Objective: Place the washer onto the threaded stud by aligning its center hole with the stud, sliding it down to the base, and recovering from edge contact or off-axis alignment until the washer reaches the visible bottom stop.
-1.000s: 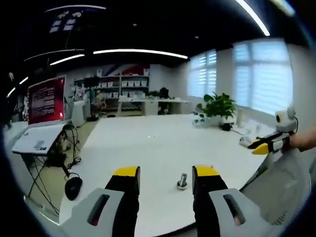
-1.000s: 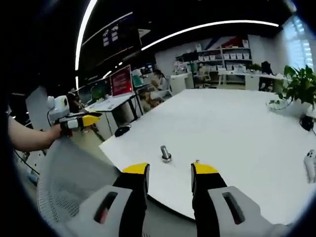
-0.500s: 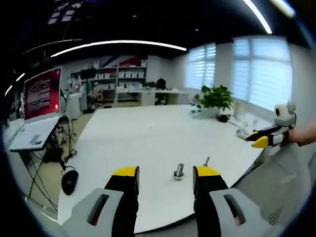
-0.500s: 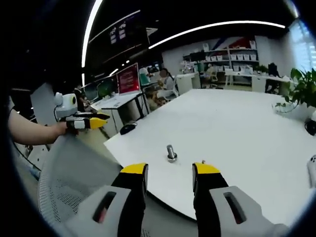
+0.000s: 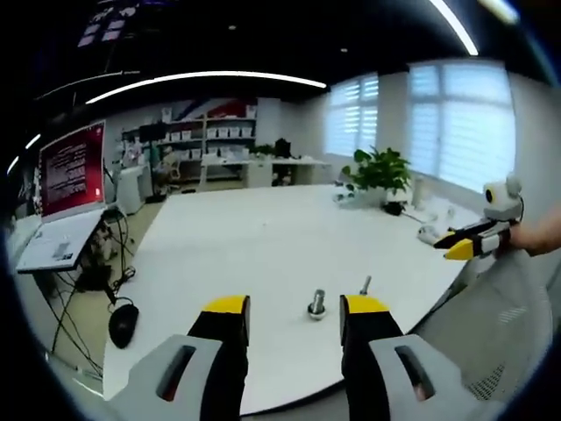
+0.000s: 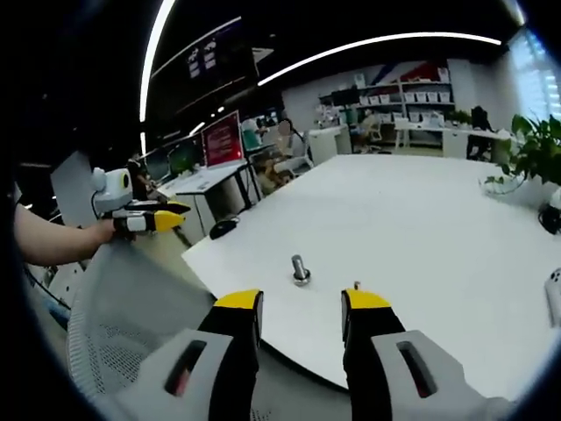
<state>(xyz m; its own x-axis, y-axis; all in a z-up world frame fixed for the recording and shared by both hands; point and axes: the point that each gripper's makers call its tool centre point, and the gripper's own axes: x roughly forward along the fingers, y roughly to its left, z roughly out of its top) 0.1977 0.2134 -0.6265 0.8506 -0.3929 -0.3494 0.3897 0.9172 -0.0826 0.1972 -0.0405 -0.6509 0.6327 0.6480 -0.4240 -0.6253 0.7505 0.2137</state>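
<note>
A short threaded stud (image 5: 316, 304) stands upright on the white table (image 5: 263, 246), close to its near edge. It is also upright in the right gripper view, stud (image 6: 300, 269). A small metal piece (image 5: 365, 285) lies just beside it, piece (image 6: 356, 285); it is too small to tell whether it is the washer. My left gripper (image 5: 295, 307) is open and empty, held short of the stud. My right gripper (image 6: 301, 301) is open and empty too, off the table edge. Each gripper appears in the other's view, right gripper (image 5: 469, 244) and left gripper (image 6: 145, 219), held by a hand.
A grey mesh chair back (image 6: 131, 307) sits below the table edge between the grippers. On the table's far side are a potted plant (image 5: 381, 180) and a white controller (image 6: 552, 294). A red screen (image 5: 74, 167) stands on a desk to the left.
Both views have shifted slightly with the hands, and the stud sits a little higher between the right jaws. The stud and the small piece have not moved. Both grippers stay open.
</note>
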